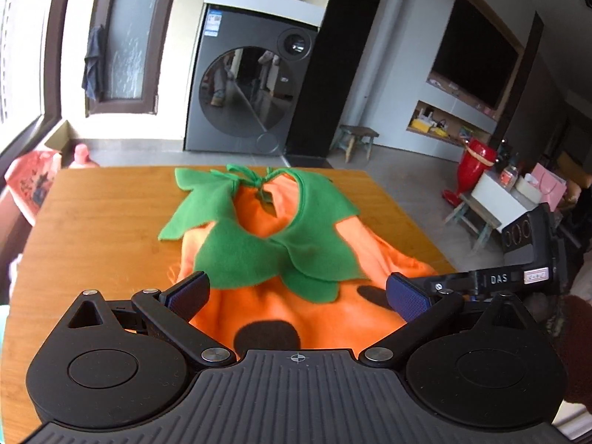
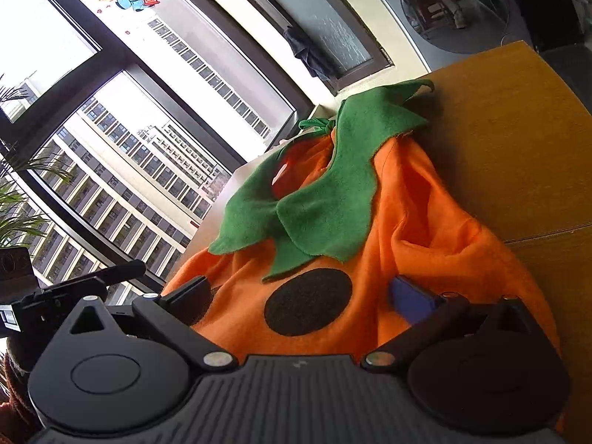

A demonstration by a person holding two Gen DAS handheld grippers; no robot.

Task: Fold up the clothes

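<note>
A wooden table [image 1: 103, 214] with a warm honey-brown top carries the load, its far edge running toward the tiled floor [image 1: 403, 170]. On it lies one garment, an orange fleece pumpkin costume [image 1: 273, 310] with a jagged green leaf collar [image 1: 281, 255], tied at the neck, and black felt patches. The costume is rumpled, and the wood around it is bare.

Bright orange costume [image 1: 266, 307] with a leafy green collar [image 1: 273, 248] and black oval patches [image 2: 309, 301], spread on a warm honey-brown table [image 1: 107, 214]. Far off, a grey washing machine [image 1: 251, 88]; far right, something red [image 1: 475, 164], possibly a vase.
</note>
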